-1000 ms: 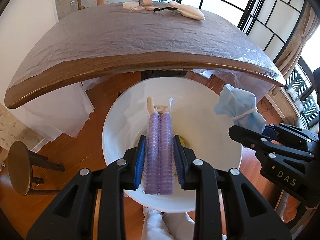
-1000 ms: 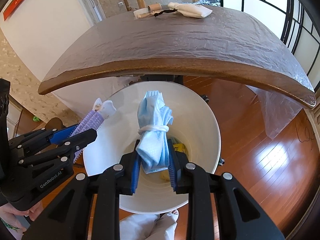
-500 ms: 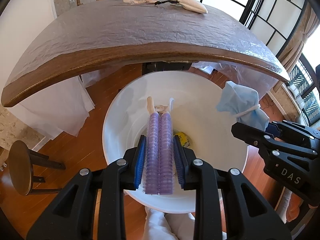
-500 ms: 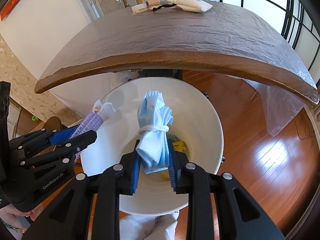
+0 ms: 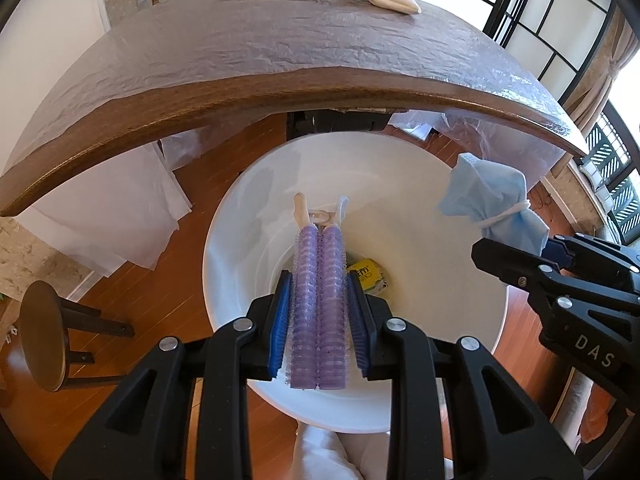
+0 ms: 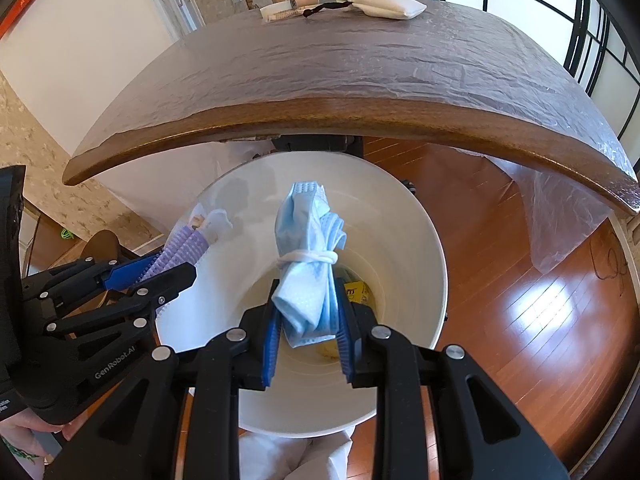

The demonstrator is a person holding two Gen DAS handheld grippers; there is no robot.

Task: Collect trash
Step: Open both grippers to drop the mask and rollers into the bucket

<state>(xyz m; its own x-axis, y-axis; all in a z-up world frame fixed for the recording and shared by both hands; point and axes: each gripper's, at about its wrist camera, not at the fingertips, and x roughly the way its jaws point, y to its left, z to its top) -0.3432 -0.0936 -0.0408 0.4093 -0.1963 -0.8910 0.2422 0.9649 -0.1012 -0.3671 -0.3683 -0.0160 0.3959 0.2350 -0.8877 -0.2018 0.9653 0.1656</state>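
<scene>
While both hang over one white bin [image 5: 224,280], left claw [image 5: 319,312] clamps two purple rollers [image 5: 319,300], right claw [image 6: 307,320] one blue mask [image 6: 310,264].

A dark wood table [image 5: 248,92] under clear plastic crosses the upper frame, above a sunlit wooden floor [image 6: 520,312], with black-framed windows [image 5: 560,12] at upper right.

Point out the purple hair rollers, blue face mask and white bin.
purple hair rollers [image 5: 319,304]: left wrist view, mid-length of the pair.
blue face mask [image 6: 308,248]: right wrist view, bundle just above its white tie.
white bin [image 6: 400,240]: right wrist view, inner wall.
</scene>
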